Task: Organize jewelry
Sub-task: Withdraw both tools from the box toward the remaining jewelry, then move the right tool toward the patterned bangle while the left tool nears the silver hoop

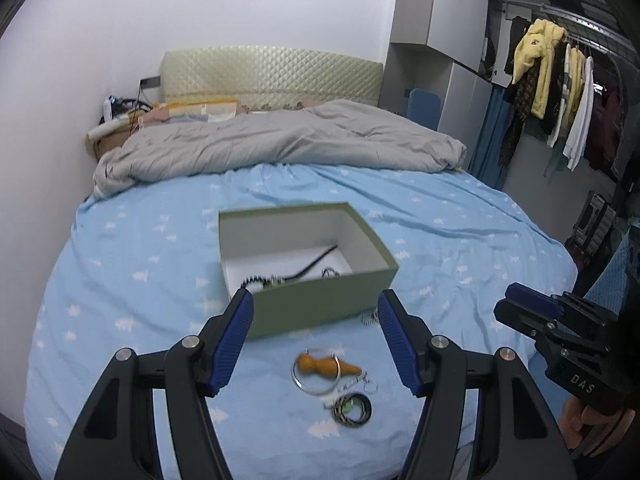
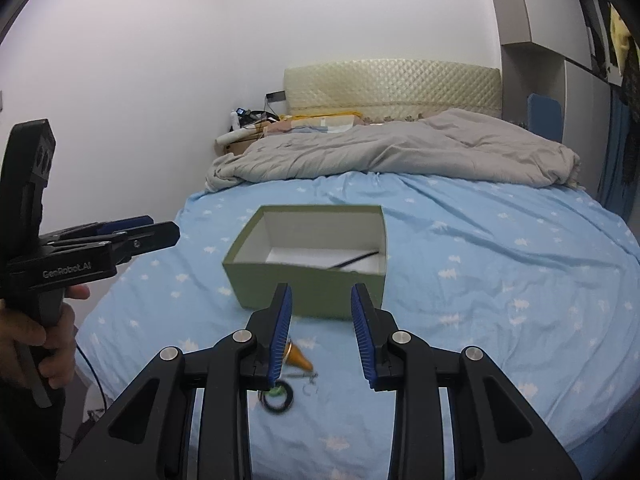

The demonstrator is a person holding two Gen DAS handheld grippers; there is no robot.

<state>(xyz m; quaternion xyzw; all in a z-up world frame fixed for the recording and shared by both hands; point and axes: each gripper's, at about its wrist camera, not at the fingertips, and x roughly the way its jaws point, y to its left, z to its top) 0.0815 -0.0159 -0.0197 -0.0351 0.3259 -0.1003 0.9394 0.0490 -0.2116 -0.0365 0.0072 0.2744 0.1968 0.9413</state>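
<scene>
Jewelry lies in two groups on my bed (image 1: 120,264), which wears a blue sheet with small white figures. A green box (image 1: 316,300) with a white inside sits at the middle of both views, and low in it, near its front wall, I see a dark cord (image 1: 316,260) and a beaded chain (image 1: 256,280). In the lower middle of the left wrist view, just in front of the box, a brown gourd pendant (image 1: 320,366) lies across a silver bangle (image 1: 316,380), with a small key ring (image 1: 370,386) beside it and a coil of dark bands (image 1: 352,410) below. A bit of chain (image 1: 370,316) peeks out at the box's lower right corner. My left tool (image 1: 316,320) hangs wide open above these pieces, holding nothing. My right tool (image 2: 320,312) is also open, less widely, and empty; its left finger hides part of the gourd in its own view. A grey duvet (image 1: 280,140) is bunched at the top of the bed.
</scene>
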